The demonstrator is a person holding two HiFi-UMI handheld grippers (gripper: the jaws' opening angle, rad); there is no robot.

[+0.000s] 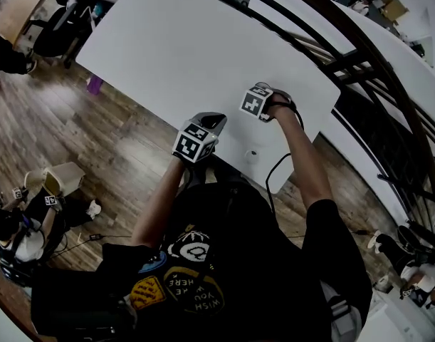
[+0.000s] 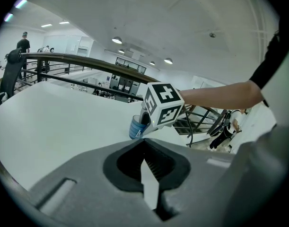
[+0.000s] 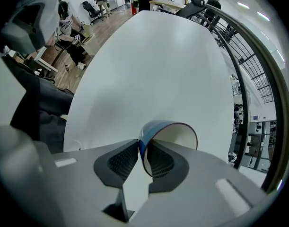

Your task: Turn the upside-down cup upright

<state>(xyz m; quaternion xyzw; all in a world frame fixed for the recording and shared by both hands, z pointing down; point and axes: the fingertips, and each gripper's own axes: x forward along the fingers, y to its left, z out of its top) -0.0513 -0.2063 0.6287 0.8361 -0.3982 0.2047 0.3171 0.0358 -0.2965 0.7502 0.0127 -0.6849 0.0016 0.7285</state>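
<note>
A blue paper cup [image 3: 158, 126] with a white inside stands mouth up on the white table [image 1: 203, 41]. My right gripper [image 3: 142, 148] points straight down and is shut on its rim wall, one finger inside the cup and one outside. In the left gripper view the cup [image 2: 135, 126] shows just below the right gripper's marker cube [image 2: 163, 105]. In the head view the right gripper [image 1: 263, 105] hides the cup. My left gripper [image 2: 145, 157] hovers shut and empty near the table's front edge, a short way left of the cup; the head view shows the left gripper [image 1: 201, 135] there.
A small white round object [image 1: 251, 155] lies on the table near its front edge, between the two arms. A dark railing [image 1: 359, 63] runs behind the table on the right. Wooden floor [image 1: 117, 141] lies left of the table, with chairs and people farther off.
</note>
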